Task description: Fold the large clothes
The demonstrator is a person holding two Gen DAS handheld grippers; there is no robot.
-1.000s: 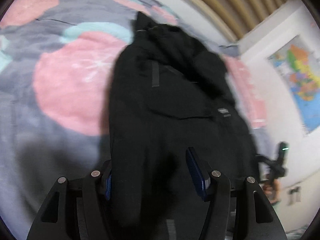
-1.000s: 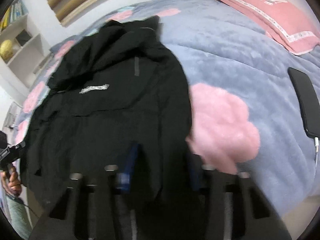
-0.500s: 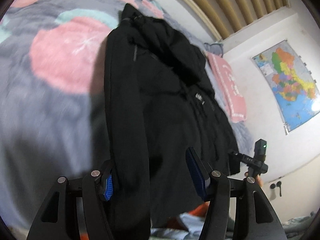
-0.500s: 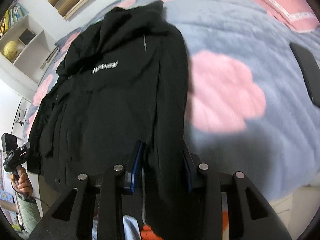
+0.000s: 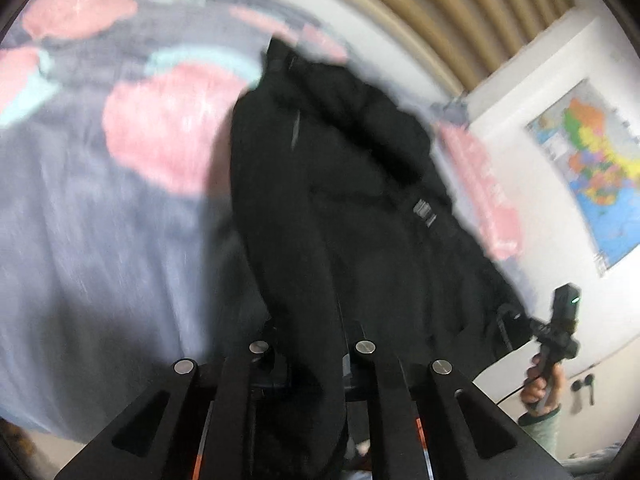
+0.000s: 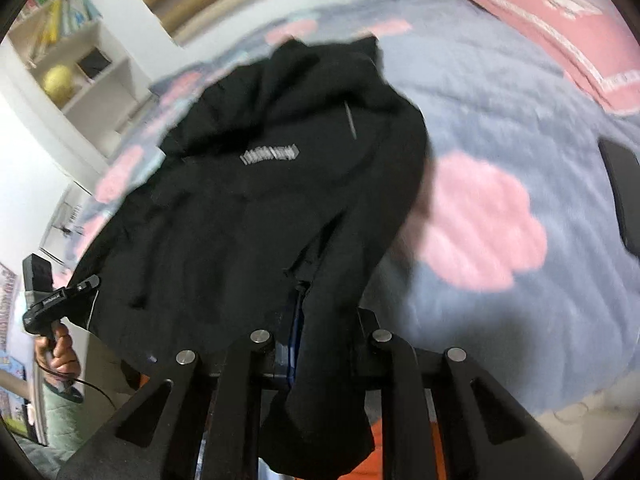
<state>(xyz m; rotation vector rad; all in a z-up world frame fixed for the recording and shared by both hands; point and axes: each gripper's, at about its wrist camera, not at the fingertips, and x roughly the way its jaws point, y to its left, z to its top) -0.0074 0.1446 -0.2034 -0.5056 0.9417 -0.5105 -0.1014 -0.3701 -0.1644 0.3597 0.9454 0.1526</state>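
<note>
A large black hooded jacket (image 5: 344,200) lies stretched over the bed, hood end far from me. It also shows in the right wrist view (image 6: 256,208), with a white logo on the chest. My left gripper (image 5: 308,344) is shut on the jacket's hem at one corner. My right gripper (image 6: 320,320) is shut on the hem at the other corner, with black cloth hanging down between its fingers. Both views are motion blurred.
The bed cover (image 5: 100,220) is grey-blue with pink and teal patches. A pink pillow (image 6: 560,24) lies at the head end and a black phone (image 6: 624,200) near the right edge. A white shelf (image 6: 68,72) and a wall map (image 5: 592,168) flank the bed.
Both grippers have closed tighter on the hem. The jacket has swung back over the bed and sits lower and flatter than half a second ago.
</note>
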